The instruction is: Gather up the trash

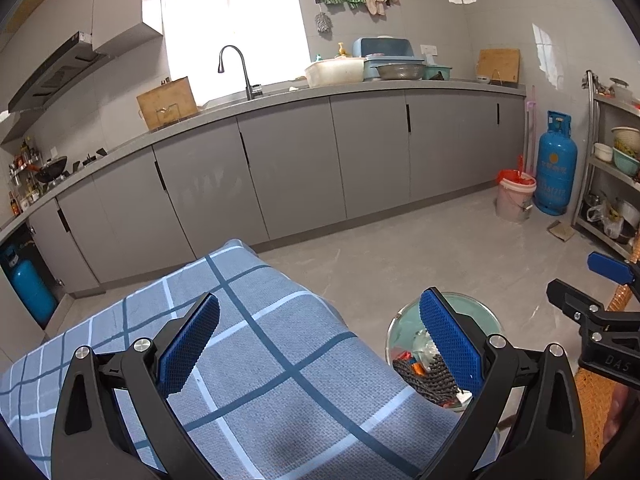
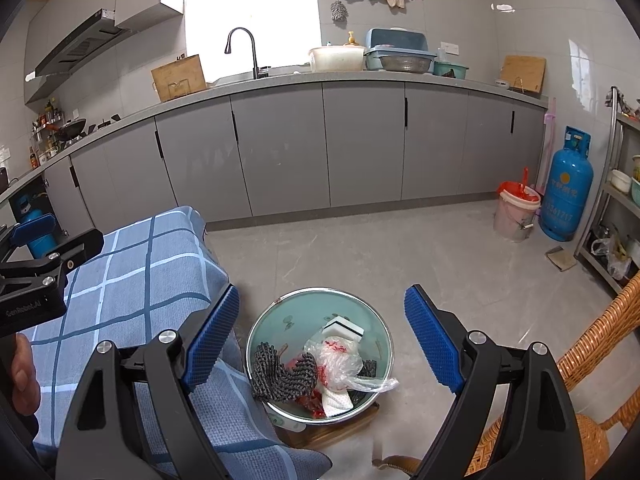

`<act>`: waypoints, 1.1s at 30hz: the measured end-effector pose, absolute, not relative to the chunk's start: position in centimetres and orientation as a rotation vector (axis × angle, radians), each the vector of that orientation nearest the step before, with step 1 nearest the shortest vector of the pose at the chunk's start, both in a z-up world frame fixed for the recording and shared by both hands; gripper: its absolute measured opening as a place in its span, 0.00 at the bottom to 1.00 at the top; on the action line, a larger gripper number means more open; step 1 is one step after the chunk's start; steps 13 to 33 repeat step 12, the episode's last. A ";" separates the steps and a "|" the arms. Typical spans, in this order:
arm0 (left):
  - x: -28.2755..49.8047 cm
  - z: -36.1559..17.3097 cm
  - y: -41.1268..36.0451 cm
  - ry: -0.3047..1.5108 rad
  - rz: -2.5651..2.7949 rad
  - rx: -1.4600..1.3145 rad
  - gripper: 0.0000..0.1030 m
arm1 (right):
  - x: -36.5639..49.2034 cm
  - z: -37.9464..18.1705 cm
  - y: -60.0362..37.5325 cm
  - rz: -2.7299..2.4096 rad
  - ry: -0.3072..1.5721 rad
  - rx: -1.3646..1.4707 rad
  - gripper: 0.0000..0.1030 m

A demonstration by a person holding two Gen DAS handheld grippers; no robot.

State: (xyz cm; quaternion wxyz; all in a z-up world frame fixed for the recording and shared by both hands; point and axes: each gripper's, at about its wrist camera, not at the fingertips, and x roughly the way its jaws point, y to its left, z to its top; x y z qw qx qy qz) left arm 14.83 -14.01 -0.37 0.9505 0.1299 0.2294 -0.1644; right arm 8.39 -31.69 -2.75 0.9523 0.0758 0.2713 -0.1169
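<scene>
Grey knitted rag [image 2: 280, 376] and plastic trash in bin [image 2: 260, 332] beside checked tablecloth [image 2: 132, 280], below right gripper [image 2: 322, 340] (jaws apart, empty); left gripper [image 1: 320, 344] likewise agape.

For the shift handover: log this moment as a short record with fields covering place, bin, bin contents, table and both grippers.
place: kitchen with grey cabinets along the wall
bin: round trash bin on the floor beside the table
bin contents: dark knitted cloth, clear plastic bag, white sponge block, white paper
table: covered by blue checked cloth, no trash seen on it
left gripper: open, empty, over the table edge
right gripper: open, empty, above the bin
</scene>
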 end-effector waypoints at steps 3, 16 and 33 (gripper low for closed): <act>14.6 -0.5 -14.1 0.455 -0.328 0.279 0.96 | 8.4 -2.8 -31.7 -0.238 0.552 0.153 0.82; 14.9 -0.4 -13.7 0.478 -0.351 0.260 0.96 | 8.2 -3.0 -31.7 -0.242 0.548 0.160 0.87; 14.9 -0.4 -13.7 0.478 -0.351 0.260 0.96 | 8.2 -3.0 -31.7 -0.242 0.548 0.160 0.87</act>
